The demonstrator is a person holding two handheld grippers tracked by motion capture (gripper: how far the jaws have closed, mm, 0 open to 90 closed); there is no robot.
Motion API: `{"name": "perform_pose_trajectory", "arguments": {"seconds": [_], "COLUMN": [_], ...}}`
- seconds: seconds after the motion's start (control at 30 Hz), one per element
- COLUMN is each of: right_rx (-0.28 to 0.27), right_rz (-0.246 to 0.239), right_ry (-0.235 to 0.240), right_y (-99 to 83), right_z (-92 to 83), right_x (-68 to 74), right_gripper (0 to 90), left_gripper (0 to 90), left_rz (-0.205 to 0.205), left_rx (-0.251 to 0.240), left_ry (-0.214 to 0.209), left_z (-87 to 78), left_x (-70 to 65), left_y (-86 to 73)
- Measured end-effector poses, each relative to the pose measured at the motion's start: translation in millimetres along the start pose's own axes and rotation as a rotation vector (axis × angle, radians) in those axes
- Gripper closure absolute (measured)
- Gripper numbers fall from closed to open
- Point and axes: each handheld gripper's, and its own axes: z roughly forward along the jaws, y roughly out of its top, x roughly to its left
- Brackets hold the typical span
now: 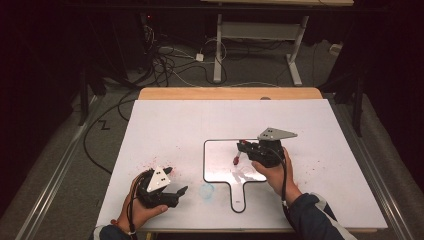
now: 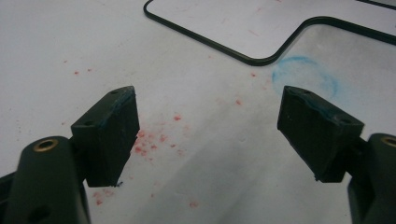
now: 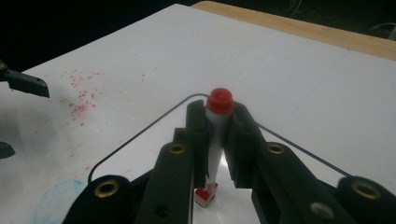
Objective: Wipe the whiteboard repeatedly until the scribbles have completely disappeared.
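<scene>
Two black jaws of the right gripper (image 3: 217,140) were clenched on a white marker (image 3: 215,140) with a red cap (image 3: 220,101), held roughly upright over the black-rimmed whiteboard (image 1: 220,170), its lower red end just above the board's surface. Left of that board, the left gripper (image 2: 208,135) rested low over the white counter (image 1: 190,120), jaws spread wide and released, nothing between them. Red specks (image 2: 149,142) lay under it; a faint blue smudge (image 2: 306,74) sat beside the board's handle.

White marker (image 3: 214,149) with red cap (image 3: 219,101); white board (image 1: 220,155) edged black; red specks (image 2: 149,140) and blue smudge (image 2: 306,74) on white table (image 1: 175,120).
</scene>
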Motion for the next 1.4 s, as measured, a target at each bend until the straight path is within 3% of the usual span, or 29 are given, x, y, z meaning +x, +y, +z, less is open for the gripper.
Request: {"name": "perform_pose_trajectory", "arguments": {"seconds": [0.23,0.33,0.43,0.6,0.73,0.93,1.07,1.17,1.23,1.4], "right_rx": [-0.012,-0.015,-0.005,0.02,0.028,0.039,0.052,0.036,0.019,-0.002], "right_rz": [-0.021,-0.025,-0.036,-0.015,0.028,0.039,0.034,0.042,0.054,0.045], "right_ry": [0.093,0.115,0.106,0.064,0.028,-0.037,-0.074,-0.064,-0.034,0.031], "right_y": [0.7,2.0,4.8,4.7,-2.0,-14.4,-18.8,-21.0,-21.7,-17.6], "right_z": [15.3,21.7,24.4,14.1,-5.7,-40.5,-55.5,-55.9,-50.7,-30.0], "right_x": [24.3,33.2,37.2,27.0,6.7,-16.1,-23.0,-24.7,-23.7,-7.8], "right_gripper": [81.6,81.6,81.6,81.6,81.6,81.6,81.7,81.6,81.7,81.6], "left_gripper": [20.1,20.2,20.2,20.2,20.1,20.2,20.1,20.1,20.2,20.1], "left_rz": [0.006,0.006,0.002,-0.001,-0.017,-0.01,-0.003,-0.002,-0.002,0.006], "left_rx": [0.002,0.002,0.0,-0.002,-0.003,0.003,0.007,0.007,0.003,0.01], "left_ry": [-0.002,-0.006,-0.005,-0.005,-0.008,-0.012,-0.014,-0.016,-0.018,-0.019], "left_z": [0.5,0.2,-0.8,-2.0,-1.9,0.0,2.1,2.4,2.9,3.7], "left_x": [-0.8,-0.4,0.2,0.2,1.6,-0.7,-1.7,-1.7,-1.7,-2.0], "left_y": [0.5,-0.1,-0.6,-1.6,-2.4,-0.8,0.2,0.7,1.5,1.6]}}
